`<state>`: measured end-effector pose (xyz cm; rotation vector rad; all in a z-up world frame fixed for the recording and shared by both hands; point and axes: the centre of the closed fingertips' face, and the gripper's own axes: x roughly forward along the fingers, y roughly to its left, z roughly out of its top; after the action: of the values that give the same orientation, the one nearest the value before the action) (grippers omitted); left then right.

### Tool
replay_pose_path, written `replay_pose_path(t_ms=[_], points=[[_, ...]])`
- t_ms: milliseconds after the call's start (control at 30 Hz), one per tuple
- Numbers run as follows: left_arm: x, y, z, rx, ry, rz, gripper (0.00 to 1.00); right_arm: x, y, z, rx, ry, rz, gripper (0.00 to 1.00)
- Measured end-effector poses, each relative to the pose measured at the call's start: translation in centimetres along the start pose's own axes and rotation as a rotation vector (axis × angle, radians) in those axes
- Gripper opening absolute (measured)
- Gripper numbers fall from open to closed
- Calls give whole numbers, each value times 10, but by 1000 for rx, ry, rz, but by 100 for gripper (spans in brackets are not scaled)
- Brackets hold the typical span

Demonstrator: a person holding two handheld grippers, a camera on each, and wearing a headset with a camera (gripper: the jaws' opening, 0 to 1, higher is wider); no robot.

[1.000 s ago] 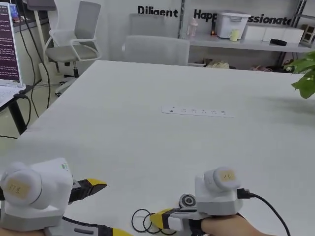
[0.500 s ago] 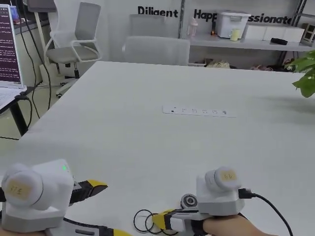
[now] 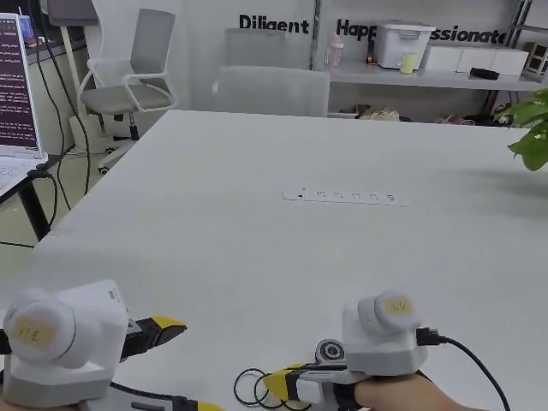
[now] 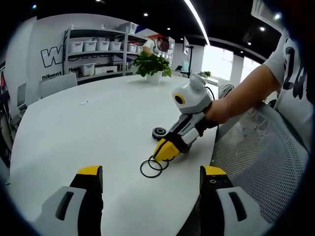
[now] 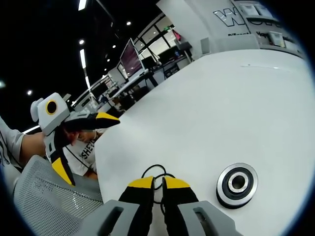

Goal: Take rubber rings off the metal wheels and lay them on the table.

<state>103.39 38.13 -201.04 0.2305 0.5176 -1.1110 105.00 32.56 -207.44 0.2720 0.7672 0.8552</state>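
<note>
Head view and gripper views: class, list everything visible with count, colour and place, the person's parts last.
Black rubber rings: two overlapping, black, near table edge.
Round metal wheel: one, silver with dark centre, beside rings.
White power strip: one, white, mid-table.
White table: one, white, under everything.
Green potted plant: one, green, table's far side.
Grey office chairs: two, grey, behind table.
Left gripper: one, white with yellow tips, open.
Right gripper: one, white with yellow tips, shut at rings.
Forearm: one, holding right gripper.
</note>
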Motion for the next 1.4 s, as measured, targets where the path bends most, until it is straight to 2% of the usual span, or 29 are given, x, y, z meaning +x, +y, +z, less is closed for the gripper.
replay_pose_path(t_ms=[467,633,800,1200,1400], points=[[3,-1,1,3,5,-4,79,-6,5,7,-18,-20,8,9],[5,-2,4,7,3,-10,79,-8,9,8,-37,-19,24,11],[6,-3,7,8,1,-15,79,-14,12,15,-30,-48,46,12],[8,0,13,1,-12,-14,79,-34,0,35,-32,-126,38,14],[10,2,17,4,-14,-21,79,-45,-7,38,-54,-145,20,14]])
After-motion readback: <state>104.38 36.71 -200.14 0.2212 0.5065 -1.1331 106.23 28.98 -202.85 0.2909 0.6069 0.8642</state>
